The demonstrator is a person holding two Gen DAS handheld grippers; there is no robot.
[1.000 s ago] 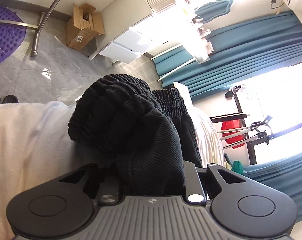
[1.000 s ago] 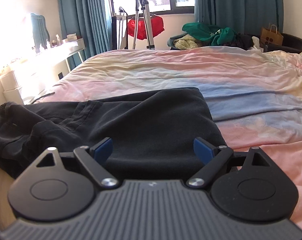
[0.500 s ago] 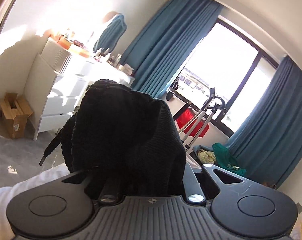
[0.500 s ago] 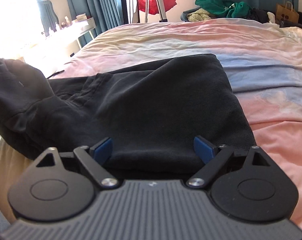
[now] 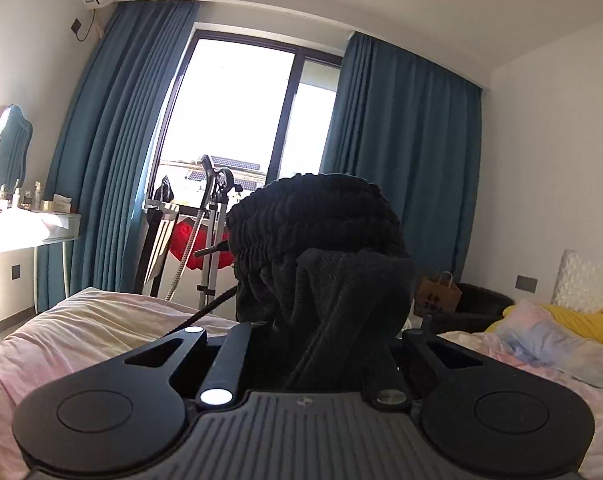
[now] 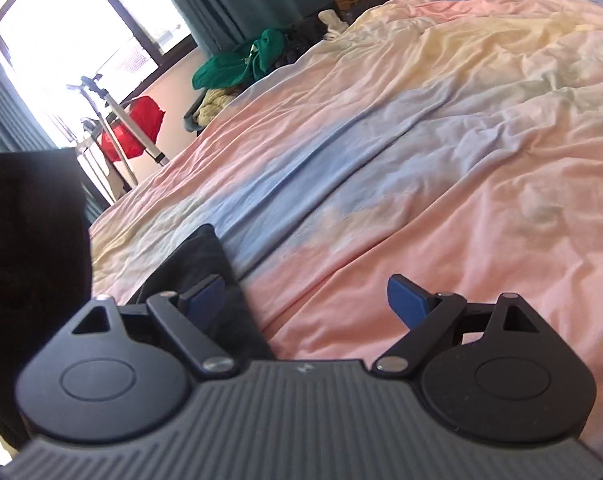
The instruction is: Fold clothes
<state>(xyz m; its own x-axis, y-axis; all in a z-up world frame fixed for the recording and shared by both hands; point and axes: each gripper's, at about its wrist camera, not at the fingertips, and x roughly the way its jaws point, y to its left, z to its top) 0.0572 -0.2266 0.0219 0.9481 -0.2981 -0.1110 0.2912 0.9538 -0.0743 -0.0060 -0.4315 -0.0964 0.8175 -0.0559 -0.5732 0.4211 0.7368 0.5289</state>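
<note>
From my left camera I mostly get a lump of black ribbed garment [image 5: 321, 248] blocking the middle, so the left gripper [image 5: 321, 344] fingertips are buried and I can't see them; its jaws have just been closing and sit narrow, clamped on that bunched knit, which is lifted above the bed [image 5: 81, 332]. The elastic waistband part looks crinkly (a drawcord dangles off the left). On the right camera the right gripper [image 6: 307, 300] is spread wide with blue pads [image 6: 407, 300], nothing pinched. A flat dark edge of the garment lies under its left pad, the rest cut off at the frame's left side. The wrinkly pastel duvet stretches open to the right.
</note>
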